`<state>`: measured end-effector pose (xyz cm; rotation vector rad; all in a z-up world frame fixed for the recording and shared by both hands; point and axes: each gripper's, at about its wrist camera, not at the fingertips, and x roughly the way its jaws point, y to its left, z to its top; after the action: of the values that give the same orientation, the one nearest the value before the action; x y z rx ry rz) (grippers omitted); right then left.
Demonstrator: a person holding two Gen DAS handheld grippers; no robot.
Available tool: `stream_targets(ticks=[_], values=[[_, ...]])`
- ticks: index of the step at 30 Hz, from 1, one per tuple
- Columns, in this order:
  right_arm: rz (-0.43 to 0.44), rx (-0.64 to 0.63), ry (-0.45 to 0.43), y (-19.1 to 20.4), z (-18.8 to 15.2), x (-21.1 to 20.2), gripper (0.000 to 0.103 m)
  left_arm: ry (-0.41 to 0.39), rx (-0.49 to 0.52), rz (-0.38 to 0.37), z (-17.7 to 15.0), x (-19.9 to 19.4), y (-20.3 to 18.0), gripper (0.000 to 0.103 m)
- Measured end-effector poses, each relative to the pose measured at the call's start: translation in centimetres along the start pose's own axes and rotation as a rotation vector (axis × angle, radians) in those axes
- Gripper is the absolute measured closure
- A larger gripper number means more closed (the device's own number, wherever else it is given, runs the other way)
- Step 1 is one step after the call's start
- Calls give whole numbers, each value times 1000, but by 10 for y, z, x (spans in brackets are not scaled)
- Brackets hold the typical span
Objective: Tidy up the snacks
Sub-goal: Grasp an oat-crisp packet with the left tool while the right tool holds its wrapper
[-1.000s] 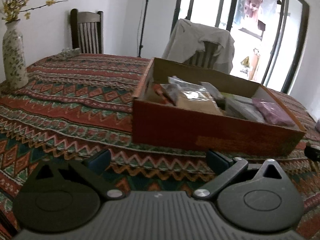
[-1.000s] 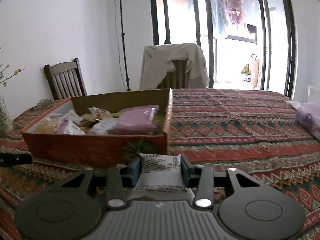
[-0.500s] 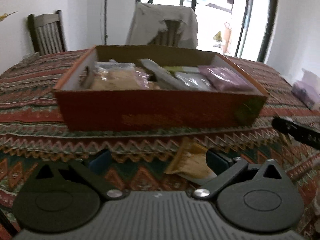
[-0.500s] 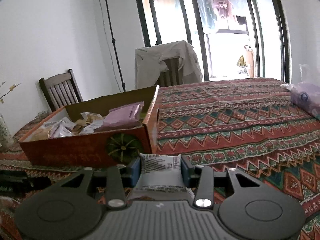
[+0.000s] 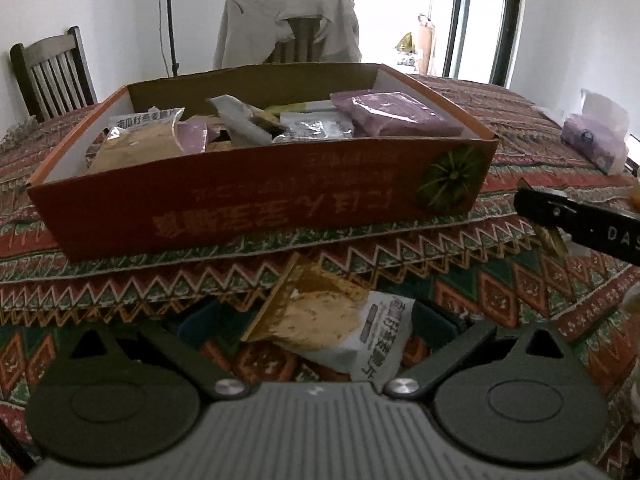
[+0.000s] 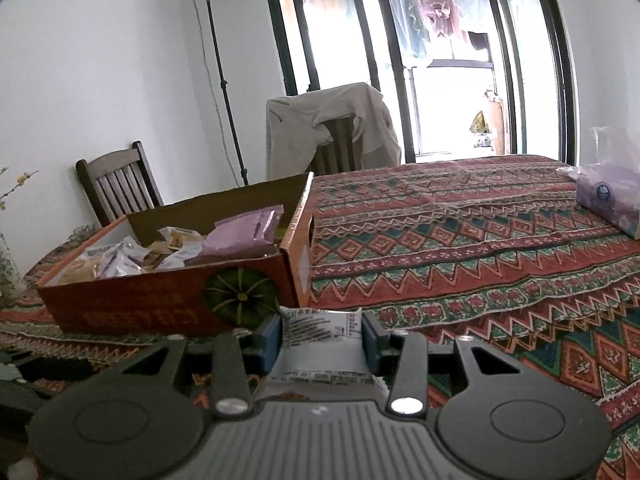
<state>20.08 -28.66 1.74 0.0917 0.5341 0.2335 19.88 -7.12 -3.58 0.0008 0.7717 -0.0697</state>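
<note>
White snack packet (image 6: 320,344) clamped in right hand-held gripper (image 6: 320,334)

Your left wrist camera low over the desk (image 5: 520,280), close on the snack box (image 5: 260,208) front, your right wrist camera further right, facing its corner, both sharing box and draped chair (image 6: 332,128).

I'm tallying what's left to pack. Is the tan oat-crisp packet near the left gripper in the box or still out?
Out. The tan packet lies flat on the tablecloth in front of the orange box, between the open left gripper fingers, not gripped.
</note>
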Motion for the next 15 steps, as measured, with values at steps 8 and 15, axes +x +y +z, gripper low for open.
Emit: stream_targets(ticks=[8, 15], values=[[13, -6, -7, 0, 0, -2, 62, -19, 15, 35, -4, 0, -9, 3], [13, -8, -6, 1, -1, -2, 62, -47, 58, 9, -10, -12, -18, 28]])
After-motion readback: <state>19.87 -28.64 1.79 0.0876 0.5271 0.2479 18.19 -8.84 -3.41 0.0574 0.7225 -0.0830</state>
